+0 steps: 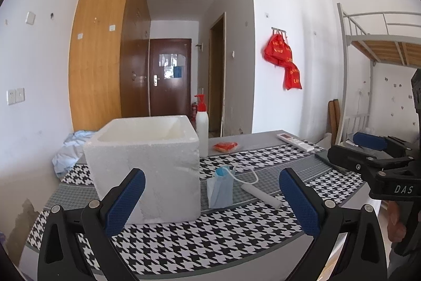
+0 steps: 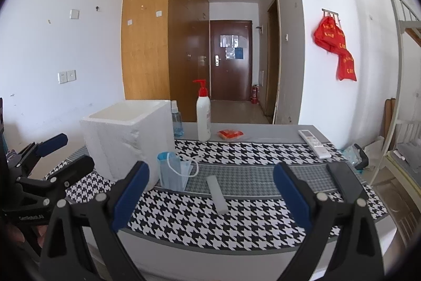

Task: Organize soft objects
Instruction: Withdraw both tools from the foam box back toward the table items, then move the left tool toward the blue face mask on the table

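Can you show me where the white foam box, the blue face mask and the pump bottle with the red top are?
white foam box (image 1: 147, 175): left wrist view, on its front wall.
blue face mask (image 2: 173, 173): right wrist view, on its folded front.
pump bottle (image 2: 203, 117): right wrist view, on its white body.

One white foam box (image 2: 126, 141), one blue face mask (image 2: 173, 171), one white pump bottle (image 2: 204, 117), one blue spray bottle (image 2: 176, 120), one orange packet (image 2: 230, 134), one remote control (image 2: 314, 140), one white bar (image 2: 217, 194), one dark phone (image 2: 342, 173).
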The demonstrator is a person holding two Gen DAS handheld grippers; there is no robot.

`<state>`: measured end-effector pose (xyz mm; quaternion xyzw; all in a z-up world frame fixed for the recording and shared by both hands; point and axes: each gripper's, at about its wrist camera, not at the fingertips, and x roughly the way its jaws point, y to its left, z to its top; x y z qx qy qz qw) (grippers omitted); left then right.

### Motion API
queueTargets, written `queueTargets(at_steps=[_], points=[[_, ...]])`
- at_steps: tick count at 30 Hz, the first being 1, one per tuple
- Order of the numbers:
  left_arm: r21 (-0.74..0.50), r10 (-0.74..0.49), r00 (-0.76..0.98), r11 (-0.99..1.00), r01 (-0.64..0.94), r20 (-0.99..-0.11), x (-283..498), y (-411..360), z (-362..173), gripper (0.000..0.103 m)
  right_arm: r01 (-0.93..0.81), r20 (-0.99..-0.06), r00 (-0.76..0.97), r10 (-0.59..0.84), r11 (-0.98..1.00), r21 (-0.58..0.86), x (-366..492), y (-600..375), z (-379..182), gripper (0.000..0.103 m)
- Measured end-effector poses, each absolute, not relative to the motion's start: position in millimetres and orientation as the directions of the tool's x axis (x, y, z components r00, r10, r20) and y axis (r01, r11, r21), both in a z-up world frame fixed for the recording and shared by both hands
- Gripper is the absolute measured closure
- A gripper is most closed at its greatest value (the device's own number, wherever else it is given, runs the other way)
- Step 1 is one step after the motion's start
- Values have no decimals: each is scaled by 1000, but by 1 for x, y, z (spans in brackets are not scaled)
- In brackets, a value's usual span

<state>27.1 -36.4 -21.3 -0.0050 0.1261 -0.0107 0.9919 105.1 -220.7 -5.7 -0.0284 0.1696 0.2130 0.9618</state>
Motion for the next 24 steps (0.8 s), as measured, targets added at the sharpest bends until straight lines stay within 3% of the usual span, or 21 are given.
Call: queueTargets(at_steps=[6, 24], points=[[-19, -41, 960, 999, 38, -276, 30, -43, -30, 1, -399, -364, 850, 381, 916, 27, 109, -226, -19, 1], [-38, -84, 940, 996, 76, -331, 44, -51, -46, 1, -363, -418, 841, 345, 931, 37, 120, -235, -37, 1]])
